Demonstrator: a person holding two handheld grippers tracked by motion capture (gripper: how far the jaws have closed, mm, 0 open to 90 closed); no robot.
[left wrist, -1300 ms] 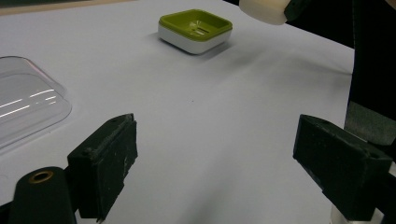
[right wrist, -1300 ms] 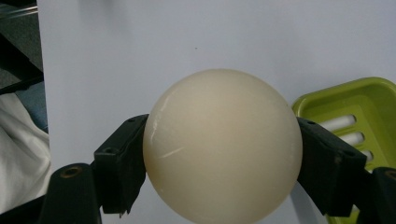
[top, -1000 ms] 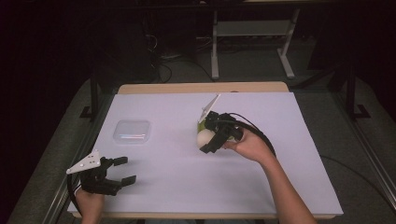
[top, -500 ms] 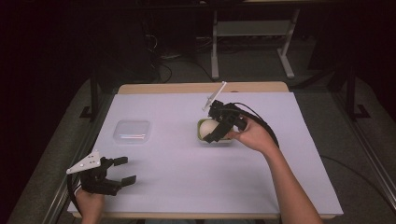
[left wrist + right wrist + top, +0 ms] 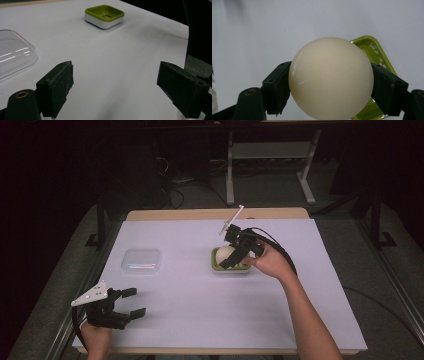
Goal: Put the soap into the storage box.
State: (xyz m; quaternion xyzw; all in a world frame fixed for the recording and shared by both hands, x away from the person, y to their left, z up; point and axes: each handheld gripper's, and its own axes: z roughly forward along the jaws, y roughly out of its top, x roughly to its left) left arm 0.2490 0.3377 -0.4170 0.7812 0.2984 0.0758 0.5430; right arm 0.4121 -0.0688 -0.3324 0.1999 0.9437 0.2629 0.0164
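White tabletop point(image 5: 190, 320), right claw point(image 5: 231, 256) gripping cream ball point(image 5: 330, 77) over green tray point(image 5: 104, 16)

One cream ball point(image 5: 330, 77), one green tray point(image 5: 104, 15), one clear lid point(image 5: 141, 260), two claws

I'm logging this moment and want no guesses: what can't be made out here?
- Whether the cream ball touches the green dish: right gripper view, the ball covers the dish's floor.
- That contact in the high view: the right gripper covers it.
- The clear lid: left gripper view, cut by the left edge.
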